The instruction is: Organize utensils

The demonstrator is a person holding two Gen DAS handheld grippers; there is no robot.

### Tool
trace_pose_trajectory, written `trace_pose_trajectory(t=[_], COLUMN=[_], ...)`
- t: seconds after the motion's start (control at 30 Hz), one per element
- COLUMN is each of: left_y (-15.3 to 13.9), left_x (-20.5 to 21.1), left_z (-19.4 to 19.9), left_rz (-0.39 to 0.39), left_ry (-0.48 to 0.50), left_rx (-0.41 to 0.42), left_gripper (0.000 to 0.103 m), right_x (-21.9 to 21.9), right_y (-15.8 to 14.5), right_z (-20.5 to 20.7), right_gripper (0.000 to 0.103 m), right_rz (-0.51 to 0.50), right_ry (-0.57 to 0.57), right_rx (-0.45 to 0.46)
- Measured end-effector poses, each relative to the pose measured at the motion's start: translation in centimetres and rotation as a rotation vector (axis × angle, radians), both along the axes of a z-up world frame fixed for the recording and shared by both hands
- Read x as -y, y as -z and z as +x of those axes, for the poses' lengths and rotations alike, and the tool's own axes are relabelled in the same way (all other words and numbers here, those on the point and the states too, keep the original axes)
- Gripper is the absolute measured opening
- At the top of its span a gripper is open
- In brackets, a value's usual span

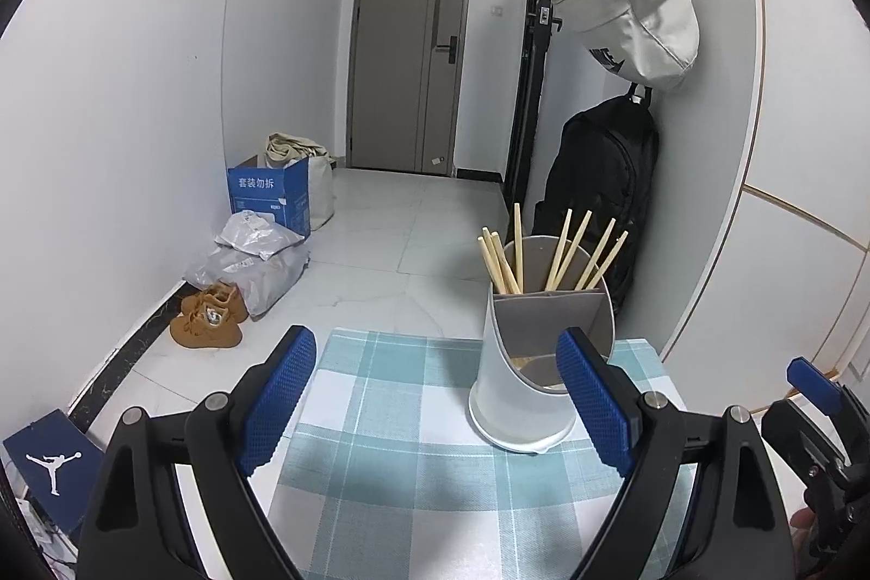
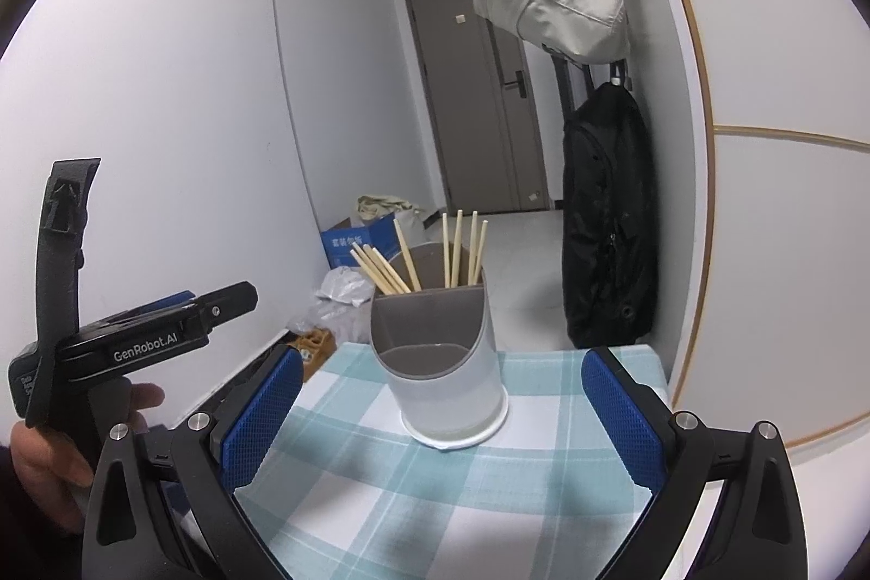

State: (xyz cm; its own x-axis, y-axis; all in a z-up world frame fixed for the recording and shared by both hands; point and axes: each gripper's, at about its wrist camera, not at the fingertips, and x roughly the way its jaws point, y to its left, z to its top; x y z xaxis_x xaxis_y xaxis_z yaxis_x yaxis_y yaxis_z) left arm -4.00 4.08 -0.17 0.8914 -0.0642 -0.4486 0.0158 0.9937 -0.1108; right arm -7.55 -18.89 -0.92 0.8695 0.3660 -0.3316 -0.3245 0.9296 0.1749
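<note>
Above a checked desk (image 1: 413, 417), the left tongs (image 1: 437, 403) hang spread wide with nothing between their blue pads (image 1: 277, 395), short of a white utensil holder (image 1: 522, 395) that stands upright on the cloth. Just to the right of the holder from that camera, the right pad (image 1: 592, 400) overlaps its lower wall; whether the two touch cannot be told. The right tongs (image 2: 443, 417) are likewise spread wide and hold nothing, and the holder (image 2: 446, 379) stands between and beyond their pads (image 2: 622, 417). Left of the holder in the right wrist view, the body of the left gripper, marked GenRobot.AI, is held in a hand (image 2: 60, 444).

Wooden chopsticks (image 1: 549, 254) stand in the holder's rear part, behind a grey divider (image 1: 549, 313), leaning in two bunches, one to the left and one to the right. The lower front pocket shows a grey floor; what lies in it is hard to make out.

Beyond the holder, a black backpack (image 1: 598, 188) hangs against the wall, and above it a pale bag (image 1: 636, 14). Farther behind the holder is a grey door (image 1: 408, 52) at the end of a white tiled floor (image 1: 391, 243). Left of the holder, along the wall, sit a blue carton (image 1: 269, 194), grey plastic parcels (image 1: 255, 259) and a pair of tan shoes (image 1: 209, 322). A blue shoebox (image 1: 49, 466) lies at the near left.
</note>
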Motion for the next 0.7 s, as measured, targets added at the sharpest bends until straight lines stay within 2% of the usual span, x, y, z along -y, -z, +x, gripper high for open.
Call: trace_pose_trajectory(t=[0.33, 0.7], left_y=[0.08, 0.47], left_x=[0.40, 0.37], left_z=[-0.35, 0.04], left_rz=[0.009, 0.004], left_ry=[0.017, 0.008], left_rx=[0.022, -0.019], left_gripper=[0.087, 0.087], right_x=[0.06, -0.05], right_y=[0.26, 0.24], right_z=[0.02, -0.31], right_gripper=[0.103, 0.103], right_rz=[0.000, -0.005], right_ry=[0.001, -0.011], right_rx=[-0.005, 0.002])
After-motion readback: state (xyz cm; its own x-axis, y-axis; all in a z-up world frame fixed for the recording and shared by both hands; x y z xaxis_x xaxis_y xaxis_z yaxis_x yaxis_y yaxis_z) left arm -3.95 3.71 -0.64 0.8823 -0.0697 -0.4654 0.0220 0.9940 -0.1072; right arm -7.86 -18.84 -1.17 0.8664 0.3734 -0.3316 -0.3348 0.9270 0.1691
